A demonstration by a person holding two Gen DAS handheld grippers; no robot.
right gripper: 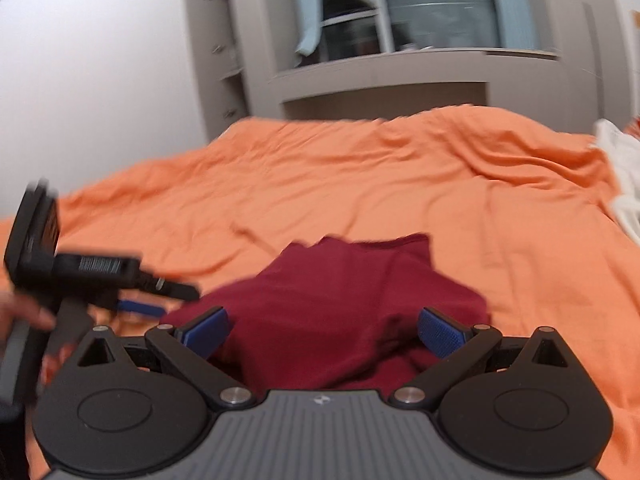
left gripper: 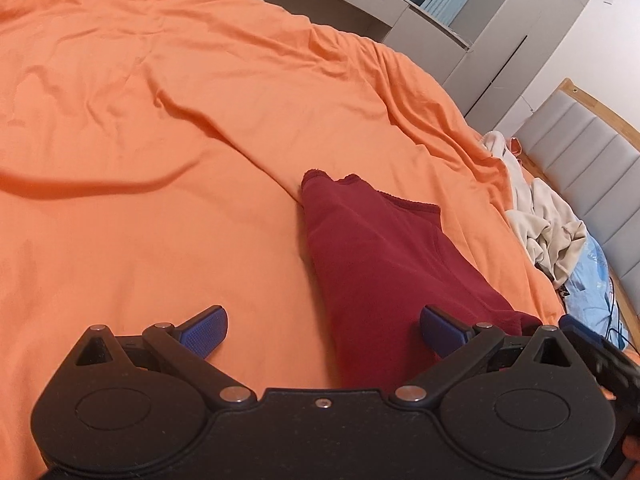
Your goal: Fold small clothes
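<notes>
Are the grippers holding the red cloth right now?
No. The left hand-held gripper and right hand-held gripper are both open, holding nothing. The red cloth lies on the orange bed.

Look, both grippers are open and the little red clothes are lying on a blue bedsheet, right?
Almost. The bedsheet is orange, not blue, as the left wrist view shows plainly. The rest holds: the red clothes lie on it, and the left gripper and right gripper are both open, their blue pads spread wide apart.
</notes>
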